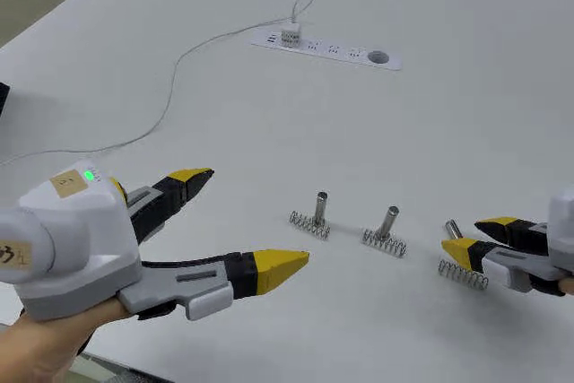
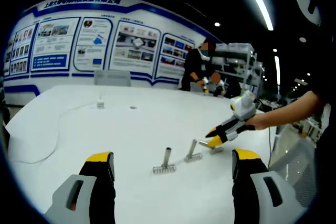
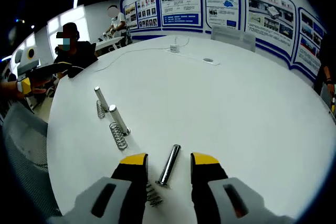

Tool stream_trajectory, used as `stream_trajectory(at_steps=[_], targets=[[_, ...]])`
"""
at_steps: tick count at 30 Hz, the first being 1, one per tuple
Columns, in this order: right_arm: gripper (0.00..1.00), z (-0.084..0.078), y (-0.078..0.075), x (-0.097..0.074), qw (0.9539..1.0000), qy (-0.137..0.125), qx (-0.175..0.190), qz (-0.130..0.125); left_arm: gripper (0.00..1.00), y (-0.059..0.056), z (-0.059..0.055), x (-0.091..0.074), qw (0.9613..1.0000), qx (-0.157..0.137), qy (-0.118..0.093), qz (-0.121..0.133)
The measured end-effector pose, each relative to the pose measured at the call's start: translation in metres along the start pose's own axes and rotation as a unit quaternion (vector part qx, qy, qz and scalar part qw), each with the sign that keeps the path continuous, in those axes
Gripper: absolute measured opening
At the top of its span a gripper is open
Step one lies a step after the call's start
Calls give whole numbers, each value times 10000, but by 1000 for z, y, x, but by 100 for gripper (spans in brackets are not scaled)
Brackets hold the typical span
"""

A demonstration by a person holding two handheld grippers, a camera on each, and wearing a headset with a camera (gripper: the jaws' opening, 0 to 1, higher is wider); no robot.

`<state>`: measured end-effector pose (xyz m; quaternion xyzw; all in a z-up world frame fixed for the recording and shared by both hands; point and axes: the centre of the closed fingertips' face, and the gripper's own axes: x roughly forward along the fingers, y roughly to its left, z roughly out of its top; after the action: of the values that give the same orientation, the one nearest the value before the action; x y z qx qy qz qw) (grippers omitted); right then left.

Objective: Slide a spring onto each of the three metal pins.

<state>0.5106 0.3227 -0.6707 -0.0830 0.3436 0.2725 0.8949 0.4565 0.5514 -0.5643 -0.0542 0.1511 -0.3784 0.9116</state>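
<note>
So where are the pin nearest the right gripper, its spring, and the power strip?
Pin (image 3: 169,164): right gripper view, middle of its shaft.
Spring (image 3: 153,193): right gripper view, its coils.
Power strip (image 1: 327,47): head view, middle of its white body.

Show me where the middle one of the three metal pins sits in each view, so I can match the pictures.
Head view: the middle pin is right of centre, second in the row of three.
Left gripper view: the middle pin is low, just right of centre.
Right gripper view: the middle pin is left of centre, second up the row.
Shared landmark: the white plug with its cable, beyond the pins in every view.
</note>
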Motion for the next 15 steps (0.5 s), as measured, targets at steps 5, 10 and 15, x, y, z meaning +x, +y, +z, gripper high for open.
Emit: stream_trajectory(at_steps=[5,10,15], targets=[[30,0,-4,5,9999,128,48,-69,95,3,-2,0,10000,-41,-5,54],[22,-2,-5,7,9998,184,6,-84,95,1,0,2,9999,-79,-55,57],[17,-3,-4,10,9997,235,20,-33,95,0,-2,2,10000,-65,-24,34]])
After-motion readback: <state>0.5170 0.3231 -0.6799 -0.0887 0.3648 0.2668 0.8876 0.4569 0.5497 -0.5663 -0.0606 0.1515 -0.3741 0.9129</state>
